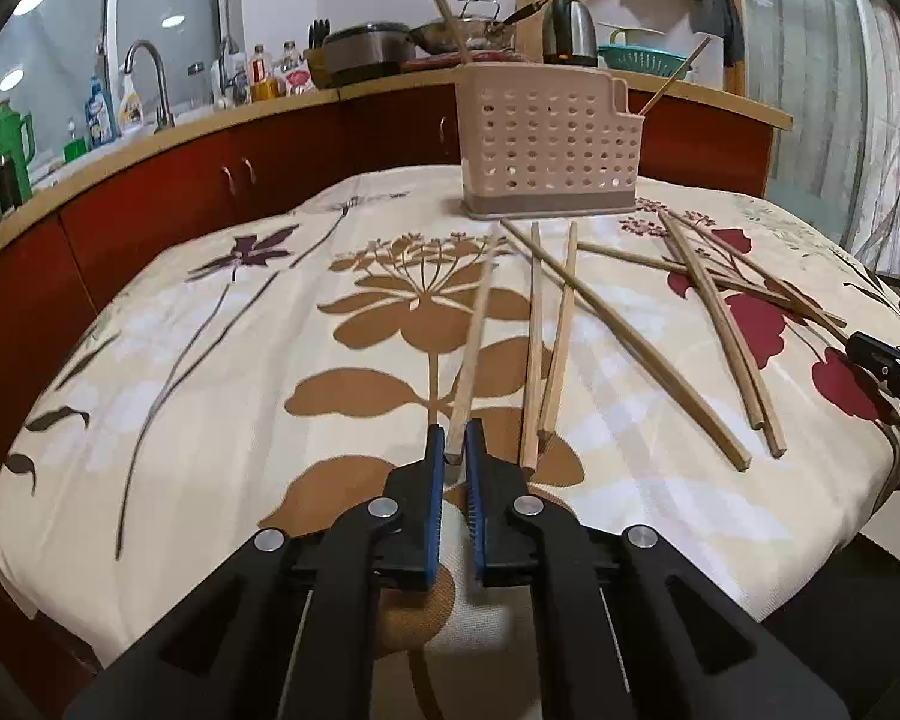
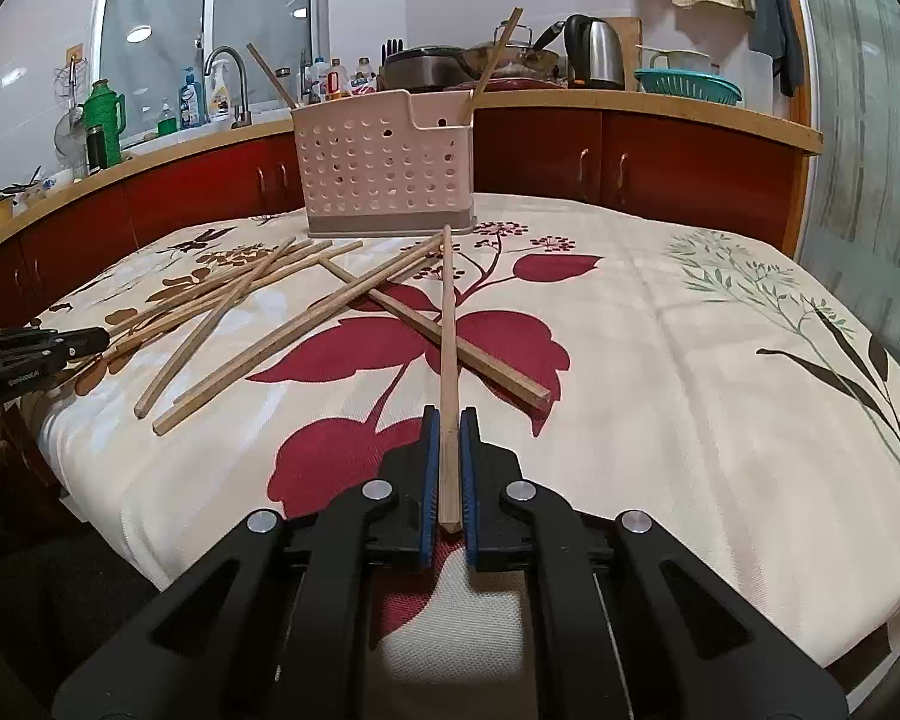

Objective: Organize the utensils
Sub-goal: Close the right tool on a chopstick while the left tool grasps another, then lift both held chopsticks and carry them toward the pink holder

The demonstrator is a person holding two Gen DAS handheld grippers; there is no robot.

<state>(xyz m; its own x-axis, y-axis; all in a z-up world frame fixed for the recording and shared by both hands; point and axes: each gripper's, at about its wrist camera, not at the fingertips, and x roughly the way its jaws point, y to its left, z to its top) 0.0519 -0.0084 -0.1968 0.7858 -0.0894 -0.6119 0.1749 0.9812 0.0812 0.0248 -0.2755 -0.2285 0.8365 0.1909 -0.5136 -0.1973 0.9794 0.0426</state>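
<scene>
A chopstick (image 1: 474,348) is clamped at its near end by the jaws of the left gripper (image 1: 455,450), near the counter's (image 1: 180,420) front edge. A second chopstick (image 2: 448,360) is gripped between the closed jaws of the right gripper (image 2: 448,456). Loose chopsticks (image 1: 630,336) are strewn across the floral cloth, in front of the perforated holder (image 1: 546,144) at the far edge, in which two sticks are stood.

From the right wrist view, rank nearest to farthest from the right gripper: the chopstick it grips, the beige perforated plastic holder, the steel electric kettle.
1. Wooden chopstick, between the right gripper pads.
2. Beige perforated plastic holder, mid-table, slightly left.
3. Steel electric kettle, back counter, right.
</scene>
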